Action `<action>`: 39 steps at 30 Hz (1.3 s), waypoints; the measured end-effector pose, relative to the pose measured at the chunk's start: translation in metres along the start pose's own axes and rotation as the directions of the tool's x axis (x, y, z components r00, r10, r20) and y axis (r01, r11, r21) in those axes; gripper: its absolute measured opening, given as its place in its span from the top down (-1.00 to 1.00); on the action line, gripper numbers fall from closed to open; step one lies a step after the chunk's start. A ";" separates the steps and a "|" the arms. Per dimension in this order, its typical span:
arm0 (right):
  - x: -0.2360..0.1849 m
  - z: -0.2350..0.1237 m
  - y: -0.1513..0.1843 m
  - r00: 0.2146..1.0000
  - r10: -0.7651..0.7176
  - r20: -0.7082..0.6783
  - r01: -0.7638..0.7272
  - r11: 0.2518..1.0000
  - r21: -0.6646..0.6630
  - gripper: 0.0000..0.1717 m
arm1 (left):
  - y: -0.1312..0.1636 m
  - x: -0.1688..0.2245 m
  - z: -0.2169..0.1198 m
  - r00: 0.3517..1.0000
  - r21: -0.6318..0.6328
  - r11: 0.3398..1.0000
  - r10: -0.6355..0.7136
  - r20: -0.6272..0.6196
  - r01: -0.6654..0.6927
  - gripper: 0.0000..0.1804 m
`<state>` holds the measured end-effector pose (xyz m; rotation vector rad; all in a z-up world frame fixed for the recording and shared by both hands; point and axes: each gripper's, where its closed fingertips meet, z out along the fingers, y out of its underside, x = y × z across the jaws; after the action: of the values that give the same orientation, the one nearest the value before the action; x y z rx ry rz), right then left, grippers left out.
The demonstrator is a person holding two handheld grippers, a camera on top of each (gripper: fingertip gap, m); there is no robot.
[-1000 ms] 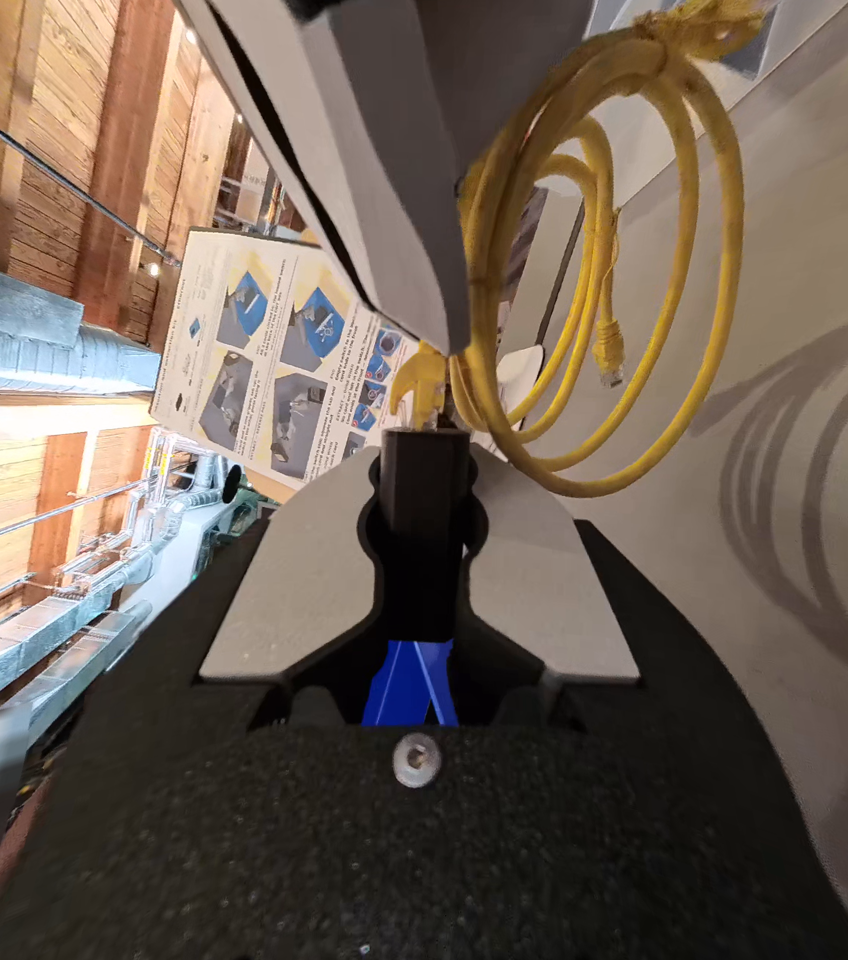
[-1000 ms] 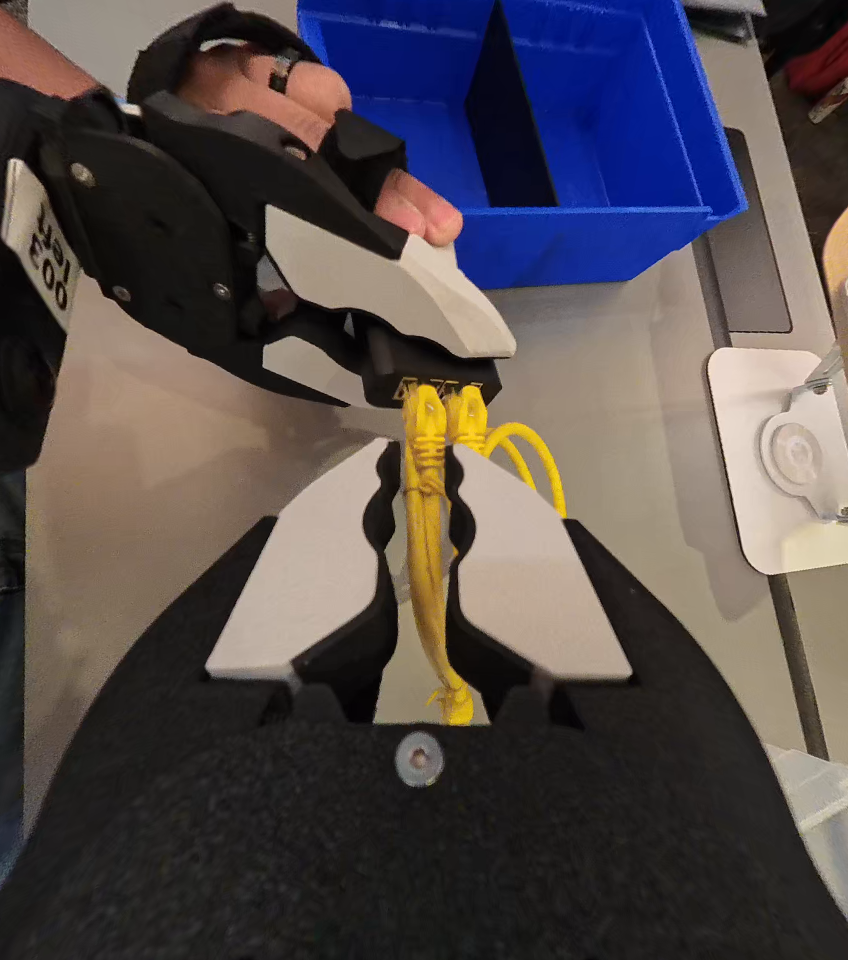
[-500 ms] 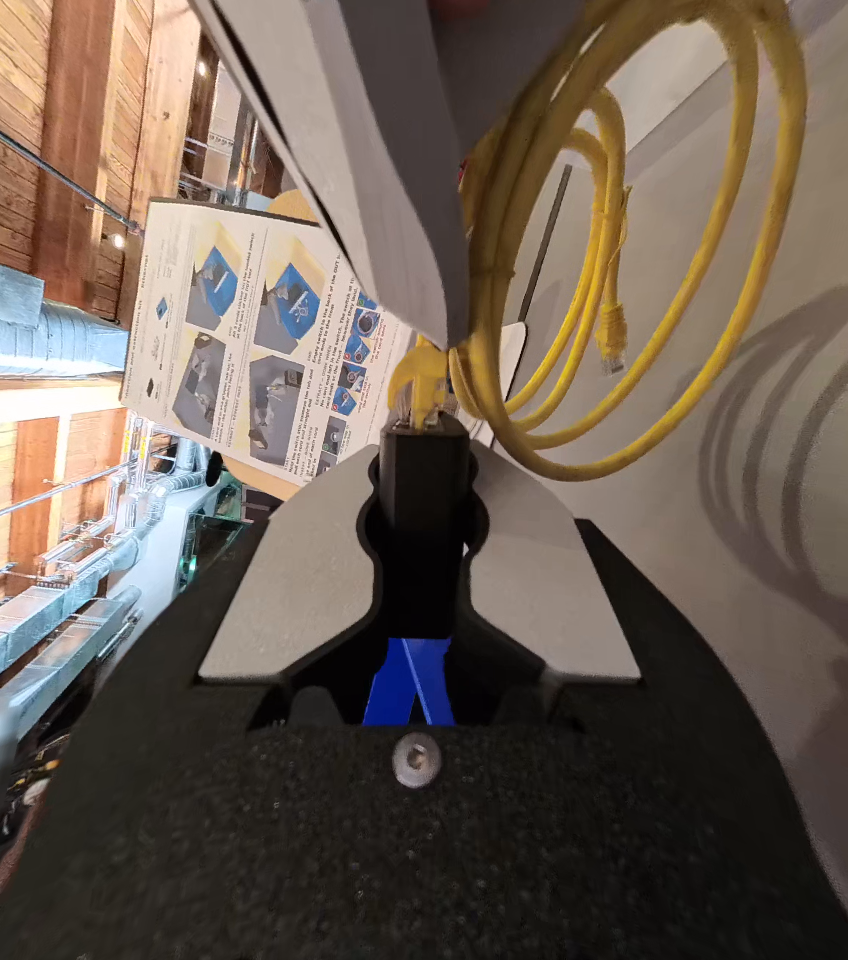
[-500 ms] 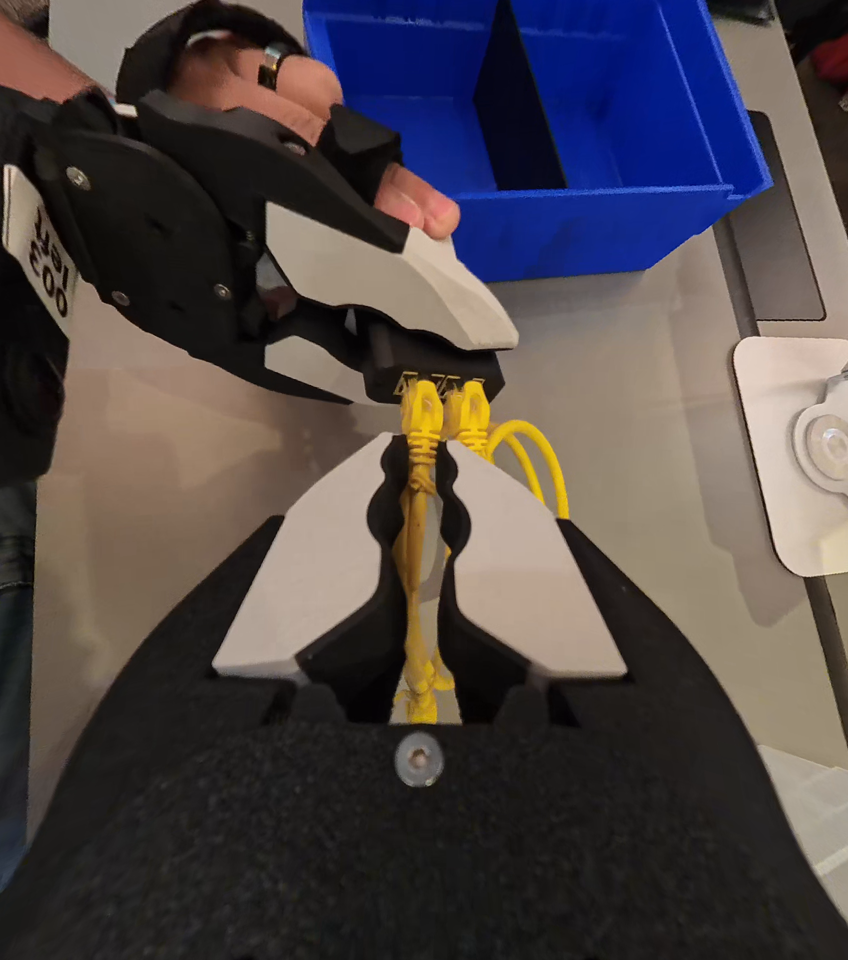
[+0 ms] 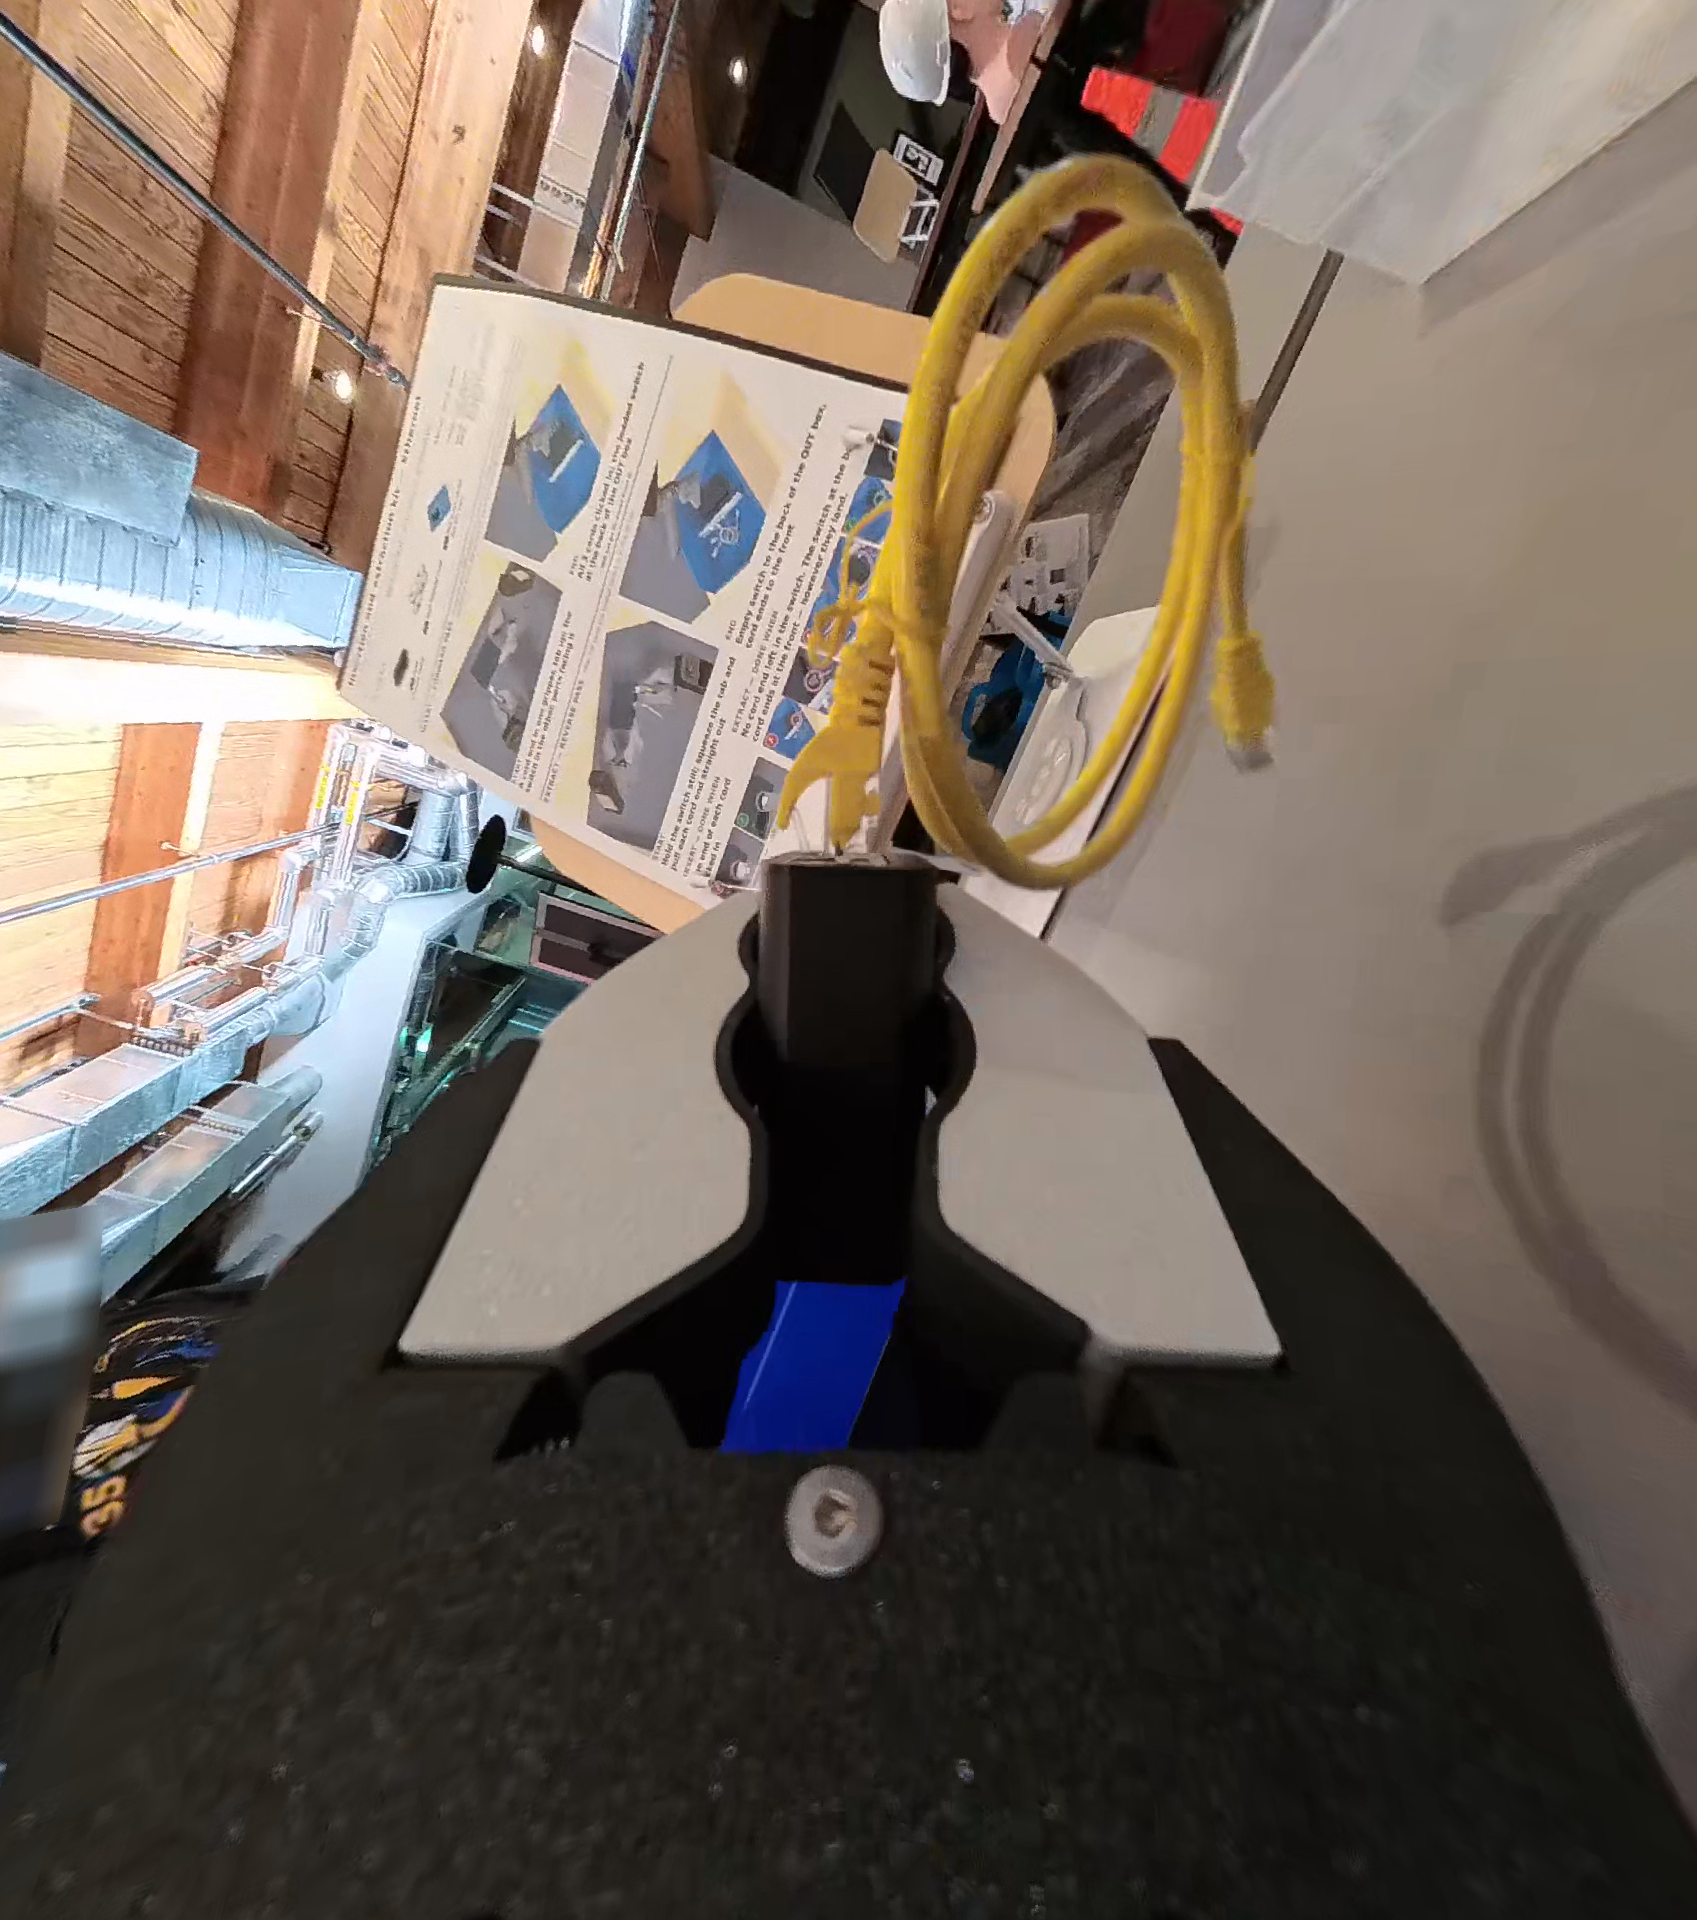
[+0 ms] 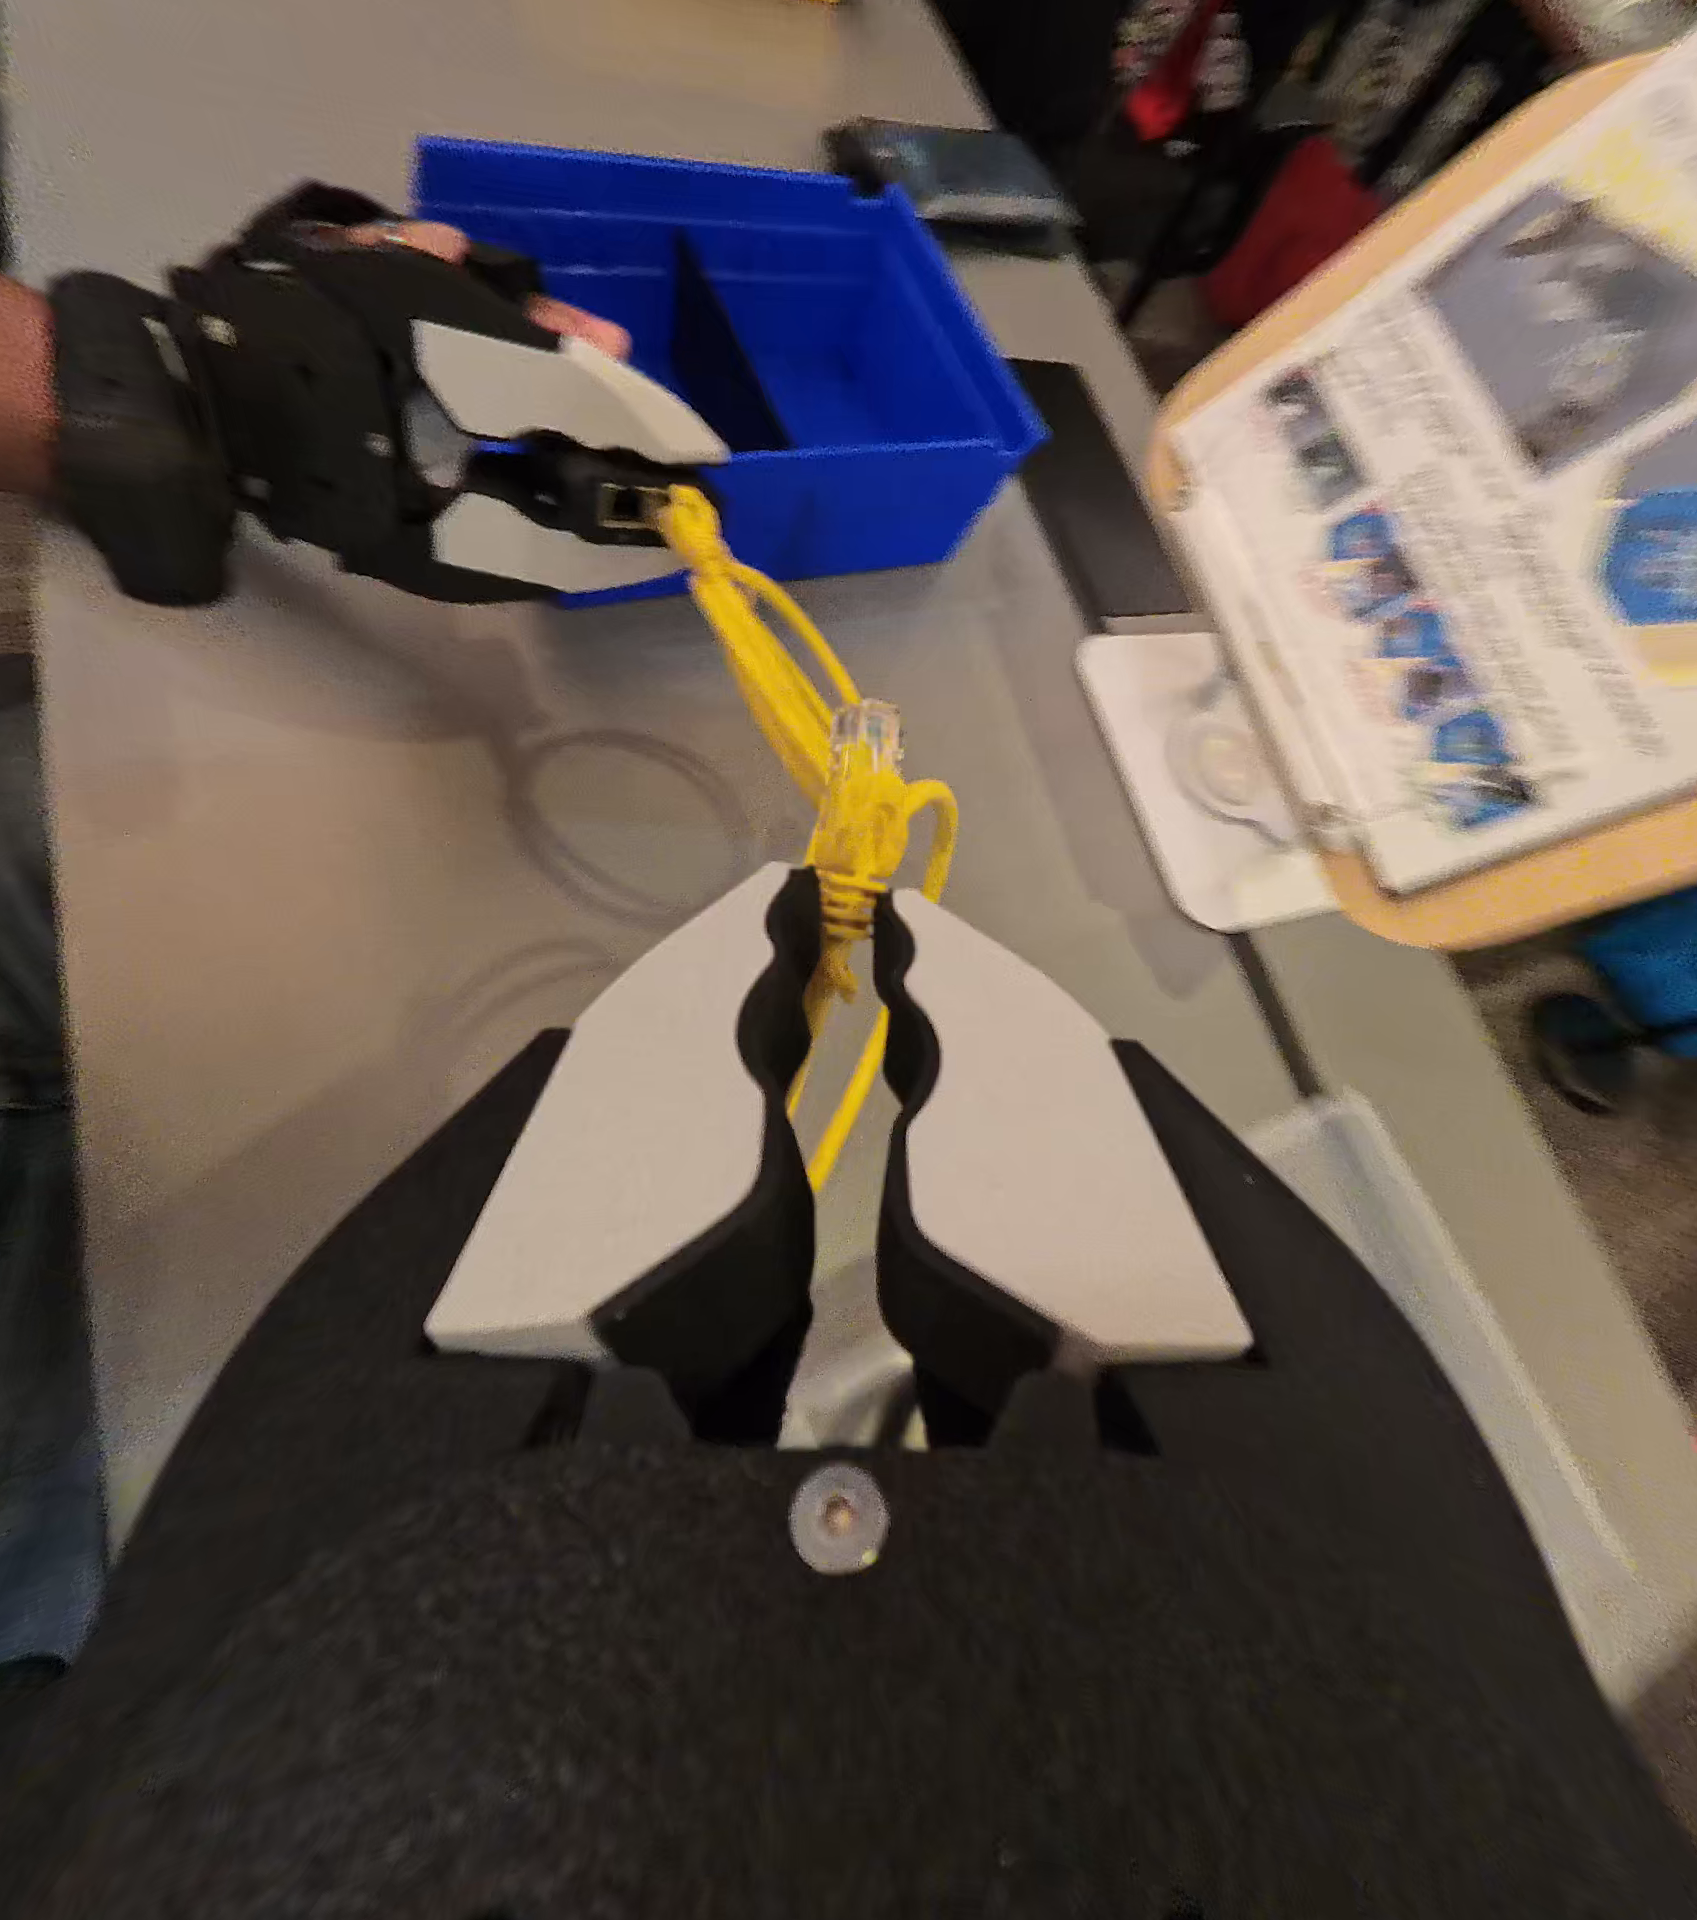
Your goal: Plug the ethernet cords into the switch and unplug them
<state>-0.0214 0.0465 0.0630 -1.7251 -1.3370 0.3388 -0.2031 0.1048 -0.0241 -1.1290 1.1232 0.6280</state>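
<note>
One switch, one yellow cord, two grippers.

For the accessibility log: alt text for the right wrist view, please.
The right gripper pinches an unplugged yellow ethernet plug. Across the grey table, the left gripper holds the black switch with another yellow plug inserted, before a blue bin.

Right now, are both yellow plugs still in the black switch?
No: one plug is out, gripped by the right tongs, clear of the switch.
</note>
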 end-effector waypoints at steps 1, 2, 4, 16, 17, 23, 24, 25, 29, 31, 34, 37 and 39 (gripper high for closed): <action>0.011 -0.016 0.000 0.998 -0.003 -0.059 0.002 1.000 -0.014 0.89 | 0.000 0.000 0.000 1.000 0.003 1.000 -0.009 -0.004 0.009 0.72; 0.021 -0.032 0.004 0.992 -0.008 -0.124 0.003 0.999 -0.040 0.89 | 0.000 0.001 0.001 1.000 0.001 1.000 -0.015 -0.010 0.015 0.72; 0.046 -0.057 0.035 0.962 -0.082 -0.262 0.022 0.975 -0.222 0.88 | 0.002 0.003 0.002 0.999 -0.005 1.000 -0.027 -0.028 0.027 0.72; 0.058 0.025 0.254 0.959 0.012 -0.284 -0.184 0.790 -0.585 0.66 | -0.010 0.019 0.000 0.996 0.031 0.999 -0.021 -0.083 0.023 0.72; 0.057 0.026 0.260 0.955 0.047 -0.294 -0.221 0.775 -0.593 0.54 | -0.011 0.020 0.000 0.996 0.035 0.999 -0.023 -0.088 0.026 0.72; 0.061 0.011 0.204 0.936 0.171 -0.307 -0.280 0.890 -0.360 0.61 | -0.017 0.023 -0.003 0.993 0.074 0.996 -0.038 -0.110 0.046 0.72; 0.060 0.009 0.186 0.941 0.168 -0.294 -0.260 0.915 -0.310 0.61 | -0.018 0.023 -0.004 0.992 0.086 0.995 -0.047 -0.114 0.057 0.72; 0.053 0.011 0.163 0.952 0.164 -0.257 -0.227 0.945 -0.236 0.61 | -0.021 0.023 -0.005 0.991 0.106 0.992 -0.057 -0.123 0.070 0.72; -0.006 0.027 0.058 0.999 0.045 0.019 -0.047 0.989 0.143 0.64 | -0.033 0.024 -0.012 0.973 0.183 0.970 -0.121 -0.196 0.158 0.72; -0.029 0.031 0.021 0.995 -0.042 0.088 0.021 0.974 0.226 0.56 | -0.041 0.027 -0.018 0.946 0.235 0.944 -0.162 -0.281 0.231 0.72; -0.013 0.028 -0.008 0.982 -0.186 -0.037 0.189 0.943 0.272 0.58 | -0.057 0.026 -0.033 0.885 0.323 0.873 -0.220 -0.410 0.366 0.72; 0.000 0.039 -0.011 0.973 -0.233 -0.001 0.220 0.918 0.329 0.73 | -0.070 0.019 -0.047 0.822 0.375 0.790 -0.265 -0.505 0.485 0.72; -0.021 0.058 -0.010 0.958 -0.243 0.150 0.173 0.912 0.372 0.71 | -0.074 0.016 -0.052 0.794 0.388 0.756 -0.277 -0.541 0.528 0.72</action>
<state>-0.0747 0.0559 0.0327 -1.2590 -1.4819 0.5985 -0.1533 0.0289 -0.0114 -1.0095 1.2734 -0.3220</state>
